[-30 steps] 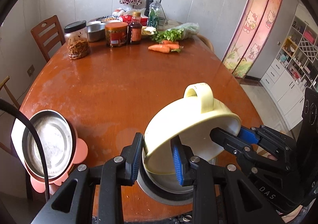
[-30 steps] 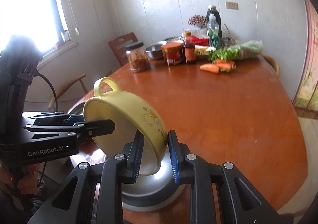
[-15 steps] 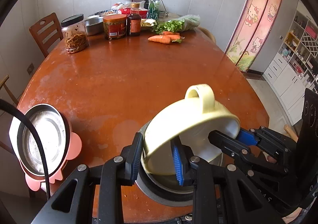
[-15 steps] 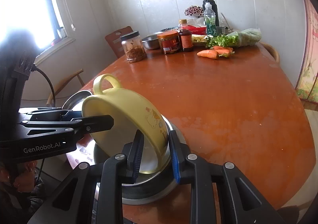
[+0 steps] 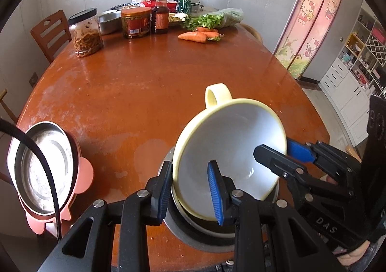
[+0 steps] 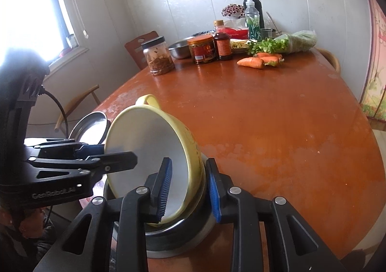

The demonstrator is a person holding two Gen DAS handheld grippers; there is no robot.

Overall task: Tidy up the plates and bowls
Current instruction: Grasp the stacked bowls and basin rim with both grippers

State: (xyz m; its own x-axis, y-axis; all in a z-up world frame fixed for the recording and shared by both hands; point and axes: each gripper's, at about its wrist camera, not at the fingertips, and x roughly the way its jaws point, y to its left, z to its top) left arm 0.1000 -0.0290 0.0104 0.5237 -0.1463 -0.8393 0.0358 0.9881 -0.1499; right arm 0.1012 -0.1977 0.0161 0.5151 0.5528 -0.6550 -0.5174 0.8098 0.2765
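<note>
clearly the yellow bowl (image 5: pixel 231 151) looks rigid, glossy, breakable; left gripper (image 5: pixel 191 193) pinches its rim, right gripper (image 6: pixel 188 188) jaws opening around the opposite wall.

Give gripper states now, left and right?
Left gripper: shut on yellow bowl rim.
Right gripper: fingers opening, bowl wall between them.
</note>
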